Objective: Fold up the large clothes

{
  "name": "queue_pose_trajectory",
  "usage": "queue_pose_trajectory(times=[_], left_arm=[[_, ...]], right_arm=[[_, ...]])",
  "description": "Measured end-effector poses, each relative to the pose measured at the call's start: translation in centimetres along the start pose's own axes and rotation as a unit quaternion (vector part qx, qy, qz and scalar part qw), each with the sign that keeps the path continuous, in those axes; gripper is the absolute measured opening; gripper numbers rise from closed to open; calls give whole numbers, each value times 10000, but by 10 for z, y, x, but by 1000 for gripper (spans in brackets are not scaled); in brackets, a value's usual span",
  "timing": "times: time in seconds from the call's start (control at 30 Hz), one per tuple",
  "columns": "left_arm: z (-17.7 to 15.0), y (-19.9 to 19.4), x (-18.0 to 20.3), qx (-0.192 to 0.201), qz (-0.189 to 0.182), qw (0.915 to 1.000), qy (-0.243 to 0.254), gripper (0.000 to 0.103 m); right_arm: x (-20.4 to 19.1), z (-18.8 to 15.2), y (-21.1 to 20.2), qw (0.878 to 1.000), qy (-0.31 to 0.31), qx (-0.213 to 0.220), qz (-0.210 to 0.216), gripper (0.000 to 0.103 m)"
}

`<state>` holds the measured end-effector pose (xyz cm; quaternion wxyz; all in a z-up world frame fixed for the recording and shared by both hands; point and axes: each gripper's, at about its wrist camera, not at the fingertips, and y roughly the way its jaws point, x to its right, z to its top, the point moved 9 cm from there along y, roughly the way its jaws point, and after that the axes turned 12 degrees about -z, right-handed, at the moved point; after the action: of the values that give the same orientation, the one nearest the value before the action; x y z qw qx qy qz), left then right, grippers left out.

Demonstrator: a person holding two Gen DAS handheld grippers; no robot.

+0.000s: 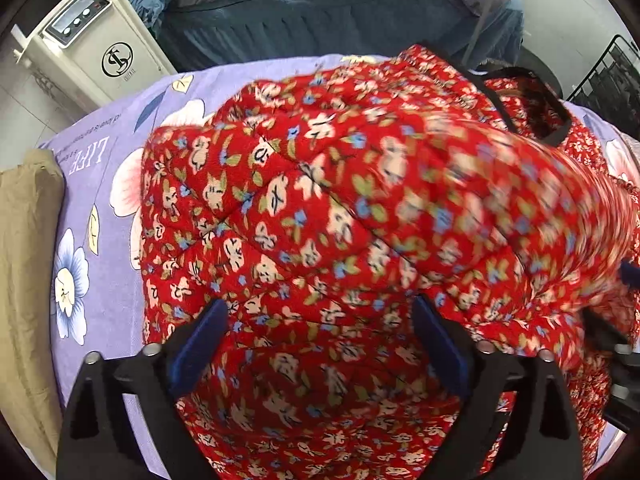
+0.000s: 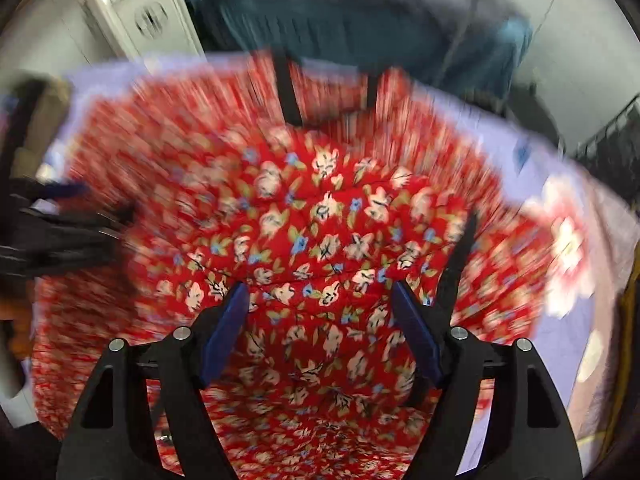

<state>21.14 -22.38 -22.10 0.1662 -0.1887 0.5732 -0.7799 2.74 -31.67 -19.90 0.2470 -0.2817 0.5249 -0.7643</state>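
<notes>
Red floral quilted jacket lies spread on a lilac flowered sheet, which covers whatever surface is underneath; can't tell if that's a bed or a counter. Black trim at the jacket's far end, likely the collar or front opening.

Left claw: jaws wide apart, blue pads either side of the cloth, nothing pinched. It sits low over the near part of the jacket. Right claw: also spread wide, pads clear of any fold, holding nothing. The right view is heavily motion-blurred, so that hand is moving fast.

My read: both claws are open because no fold is being carried at the moment, probably lining up for the next grab. A raised bulge of cloth on the right of the left view looks like a sleeve or side panel laid over the body. Padded fabric is bulky, so folds may spring back.

Writing: the sheet has "LIFE" printed upside down, with smaller lines beside it too small to read. The white machine beyond has a round monogram logo, possibly "LS"; the small word under it is unreadable. Tan cushion at the left edge, dark blue bedding behind.
</notes>
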Motion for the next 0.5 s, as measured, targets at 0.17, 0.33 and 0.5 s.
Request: queue_pose_trajectory(times=[0.17, 0.33, 0.5], left_arm=[[2, 3, -3, 48, -10, 10000, -13, 98], [0, -1, 2, 298, 183, 9993, 107, 98], [-12, -31, 6, 353, -127, 9991, 216, 96]], right_arm=[[-1, 6, 5, 9998, -110, -121, -150, 84], [3, 21, -27, 9994, 341, -20, -50, 85], [23, -16, -75, 9950, 716, 489, 502, 86]])
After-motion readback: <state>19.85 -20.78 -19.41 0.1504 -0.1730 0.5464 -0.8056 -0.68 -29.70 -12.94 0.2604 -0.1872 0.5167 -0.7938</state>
